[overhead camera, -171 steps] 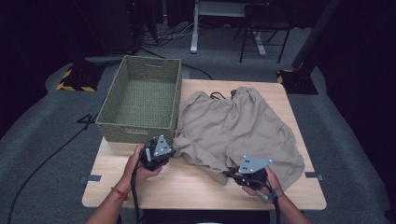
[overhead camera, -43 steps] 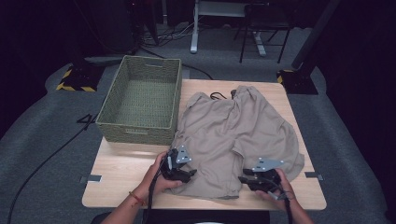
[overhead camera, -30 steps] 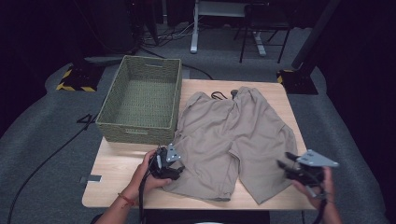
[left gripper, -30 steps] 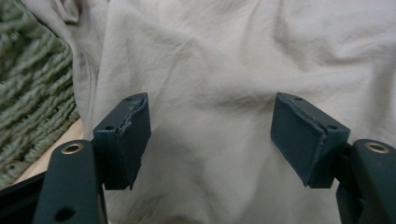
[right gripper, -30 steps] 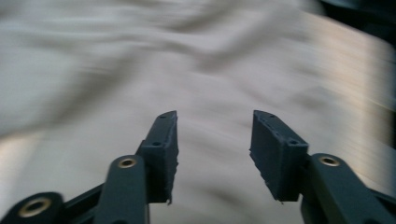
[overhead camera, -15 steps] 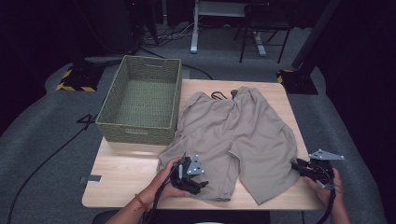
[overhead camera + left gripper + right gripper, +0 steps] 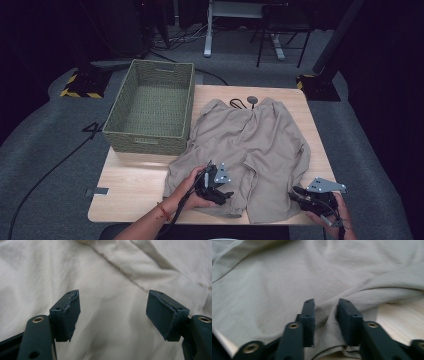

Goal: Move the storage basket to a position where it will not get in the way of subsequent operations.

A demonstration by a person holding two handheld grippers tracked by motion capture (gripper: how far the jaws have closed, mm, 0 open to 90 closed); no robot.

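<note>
Since half a second ago the right gripper (image 7: 300,196) has come in from the table's right edge to the hem of the shorts (image 7: 260,145), and the right leg of the shorts now lies narrower, its outer edge pulled in toward the middle. The left gripper (image 7: 222,192) has kept its place on the left leg, near the hem.

In the high view the shorts lie spread flat on the table (image 7: 135,185), waistband at 12 o'clock and both legs running down to 6 o'clock. The left leg is rumpled around the left gripper; the right leg reaches almost to the table's near edge. A black cord (image 7: 239,104) curls at the waistband, with a small dark disc (image 7: 253,99) just beside it. The basket (image 7: 120,135) stands at 9 o'clock from the shorts, its near right corner touching the cloth.

In the left gripper view the jaws stand wide apart over the pale cloth (image 7: 110,290), with nothing between them; a seam runs across the cloth from 12 toward 3 o'clock.

In the right gripper view the jaws stand close together with a narrow gap, and a fold of the hem (image 7: 332,350) rises into that gap; whether the pads actually press it cannot be told. Bare wood (image 7: 402,317) shows at 3 o'clock, beyond the cloth's edge.
</note>
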